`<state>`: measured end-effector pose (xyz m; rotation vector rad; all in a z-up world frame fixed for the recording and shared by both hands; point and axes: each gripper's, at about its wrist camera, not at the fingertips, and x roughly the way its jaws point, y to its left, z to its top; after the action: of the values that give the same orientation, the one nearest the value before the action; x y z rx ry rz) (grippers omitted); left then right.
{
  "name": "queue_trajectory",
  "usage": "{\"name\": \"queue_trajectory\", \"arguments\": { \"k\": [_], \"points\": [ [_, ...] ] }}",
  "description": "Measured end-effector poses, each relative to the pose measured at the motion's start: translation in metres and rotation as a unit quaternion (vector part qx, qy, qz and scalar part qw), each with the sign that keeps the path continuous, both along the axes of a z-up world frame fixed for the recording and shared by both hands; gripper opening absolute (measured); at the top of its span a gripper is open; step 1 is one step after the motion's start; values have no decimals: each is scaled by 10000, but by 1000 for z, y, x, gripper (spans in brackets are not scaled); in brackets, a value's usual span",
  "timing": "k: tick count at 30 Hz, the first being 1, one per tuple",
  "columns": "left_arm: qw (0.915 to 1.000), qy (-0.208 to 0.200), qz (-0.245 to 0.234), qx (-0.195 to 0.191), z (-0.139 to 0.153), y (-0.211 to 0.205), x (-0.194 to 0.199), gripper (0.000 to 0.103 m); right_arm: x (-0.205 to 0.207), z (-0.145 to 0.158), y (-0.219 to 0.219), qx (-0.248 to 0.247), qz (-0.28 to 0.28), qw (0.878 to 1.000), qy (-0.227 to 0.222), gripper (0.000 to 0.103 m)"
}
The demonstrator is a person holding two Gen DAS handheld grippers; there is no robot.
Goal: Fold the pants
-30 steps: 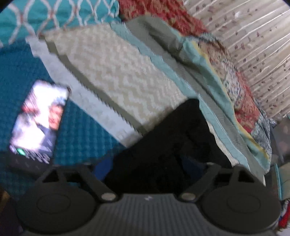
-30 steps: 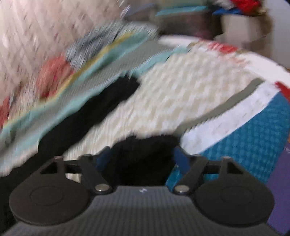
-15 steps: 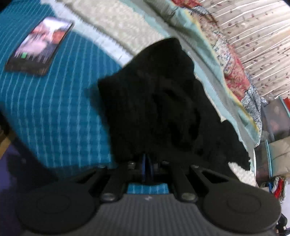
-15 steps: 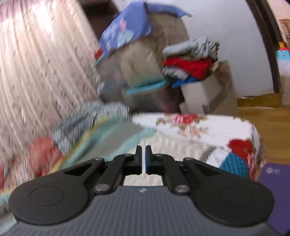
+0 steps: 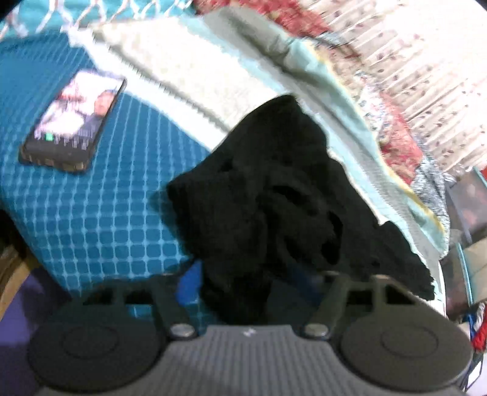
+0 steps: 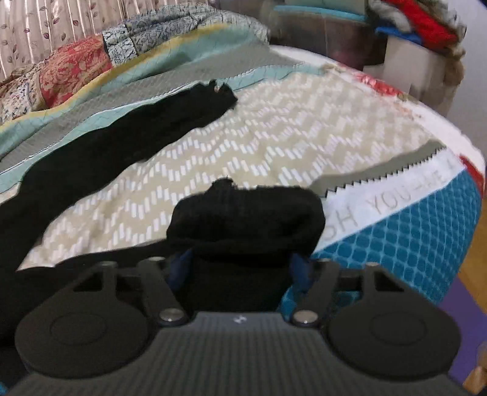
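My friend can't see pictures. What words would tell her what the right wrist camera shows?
Black pants stretch across a zigzag-patterned bedspread, one bunched end sitting between the open fingers of the right claw. A colourful patchwork quilt lies behind them.

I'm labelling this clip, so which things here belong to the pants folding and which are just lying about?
Job:
black pants
left tongs, jaws apart around the fabric
right tongs, jaws apart around the fabric

Lying about:
phone on the blue cover
patchwork quilt
clothes pile
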<state>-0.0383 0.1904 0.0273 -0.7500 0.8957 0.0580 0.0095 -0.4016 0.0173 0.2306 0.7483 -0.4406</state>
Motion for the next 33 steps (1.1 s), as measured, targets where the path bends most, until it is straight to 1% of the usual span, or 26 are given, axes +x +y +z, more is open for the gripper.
{"name": "queue_trajectory", "arguments": {
  "k": [1, 2, 3, 4, 5, 6, 7, 8, 10, 11, 12, 13, 14, 15, 16, 17, 18, 19, 20, 22, 24, 25, 29, 31, 32, 33],
  "points": [
    [9999, 55, -5, -101, -3, 0, 2, 16, 1, 5, 0, -47, 7, 10000, -21, 24],
    [9998, 53, -27, -203, -5, 1, 3, 11, 2, 14, -1, 24, 22, 9999, -116, 21],
    [9996, 6, -52, -274, -4, 1, 2, 11, 0, 29, -4, 147, 50, 9991, -388, 21],
    [9994, -61, -59, -334, -2, 1, 0, 11, -3, 47, -9, 265, 103, 9964, -795, 20],
    [9990, -157, -65, -425, 1, 3, -2, 11, -12, 74, -16, 426, 145, 9895, -1372, 20],
    [9984, -241, -51, -515, 4, 5, -4, 11, -21, 95, -24, 616, 153, 9801, -1879, 20],
    [9975, -317, -27, -624, 5, 8, -7, 10, -31, 113, -35, 827, 160, 9661, -2442, 20],
    [9964, -374, -10, -757, 6, 12, -10, 6, -46, 132, -48, 1031, 191, 9449, -3101, 21],
    [9967, -313, -30, -743, 2, 16, -15, 6, -68, 148, -69, 1161, 242, 9171, -3806, 22],
    [9974, -215, -54, -679, -2, 15, -16, 6, -77, 149, -79, 1059, 130, 9136, -3923, 22],
    [9979, -101, -68, -635, -7, 14, -17, 7, -85, 144, -89, 866, -174, 9187, -3849, 25],
    [9980, 24, -66, -629, -13, 13, -18, 7, -91, 134, -99, 722, -594, 9272, -3628, 39],
    [9975, 159, -26, -691, -21, 14, -21, 8, -99, 119, -111, 665, -1102, 9371, -3246, 50],
    [9966, 194, 27, -803, -25, 17, -23, 10, -107, 102, -121, 644, -1585, 9442, -2814, 49],
    [9955, 188, 91, -919, -26, 20, -25, 12, -117, 85, -129, 647, -1924, 9472, -2481, 49],
    [9948, 156, 149, -995, -24, 24, -25, 17, -131, 70, -133, 677, -2105, 9467, -2342, 49],
    [9951, 121, 245, -948, -20, 29, -25, 30, -143, 59, -134, 690, -2227, 9452, -2284, 49],
    [9960, 60, 340, -830, -15, 34, -25, 38, -153, 52, -135, 688, -2329, 9445, -2212, 49],
    [9969, -37, 459, -635, -8, 39, -25, 49, -159, 47, -135, 686, -2358, 9449, -2164, 49],
    [9977, -131, 537, -401, 1, 45, -19, 53, -162, 45, -134, 688, -2274, 9485, -2096, 49],
    [9977, -151, 546, -373, 4, 48, -9, 64, -157, 50, -124, 619, -2071, 9540, -2079, 50],
    [9978, -159, 523, -367, 3, 46, -5, 66, -151, 52, -121, 590, -1949, 9567, -2079, 52],
    [9991, -3, 407, -104, -6, 27, 15, 66, -113, 54, -98, 608, -1334, 9686, -2007, 59],
    [9995, 2, 329, 22, -8, 19, 18, 58, -93, 48, -88, 692, -1040, 9741, -1887, 63],
    [9997, 20, 244, 47, -8, 15, 20, 50, -83, 42, -83, 769, -917, 9761, -1813, 64],
    [9998, 16, 179, 26, -7, 12, 21, 47, -74, 36, -80, 853, -867, 9771, -1749, 64]
  ]
}}
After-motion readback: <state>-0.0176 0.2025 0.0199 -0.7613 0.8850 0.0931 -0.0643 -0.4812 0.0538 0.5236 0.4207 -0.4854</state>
